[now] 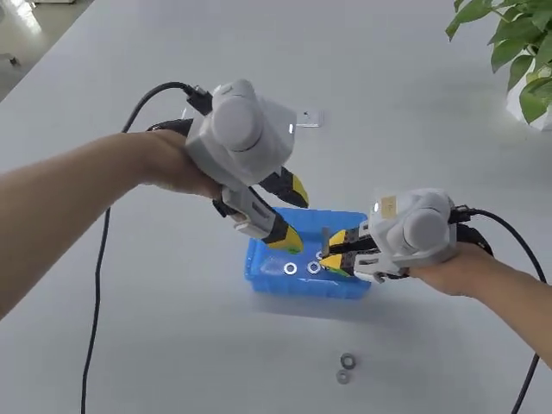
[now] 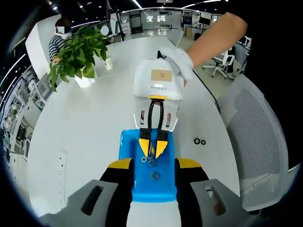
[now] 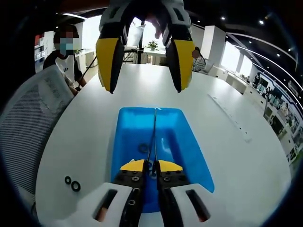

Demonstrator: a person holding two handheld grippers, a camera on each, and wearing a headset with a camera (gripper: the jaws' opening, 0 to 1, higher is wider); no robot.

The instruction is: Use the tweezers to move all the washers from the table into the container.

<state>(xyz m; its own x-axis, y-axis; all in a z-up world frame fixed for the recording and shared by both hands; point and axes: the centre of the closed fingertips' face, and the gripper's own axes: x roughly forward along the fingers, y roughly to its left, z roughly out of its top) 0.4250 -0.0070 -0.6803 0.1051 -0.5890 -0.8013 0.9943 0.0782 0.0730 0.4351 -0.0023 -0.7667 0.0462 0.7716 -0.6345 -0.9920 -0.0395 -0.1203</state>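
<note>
2 washers [image 1: 348,360] lie side by side on the table [image 1: 190,345], near the 1 blue container [image 1: 302,289] but outside it. Inside it the left gripper view shows 3 washers [image 2: 155,176], head view 2, right gripper view just 1 clearly. Right gripper [image 3: 152,165] has jaws pressed together on 1 pair of tweezers [image 3: 154,127] pointing into the container, tips too thin to tell if they pinch a washer. Left gripper [image 1: 293,213] hangs above the container w/ jaws spread wide.
</note>
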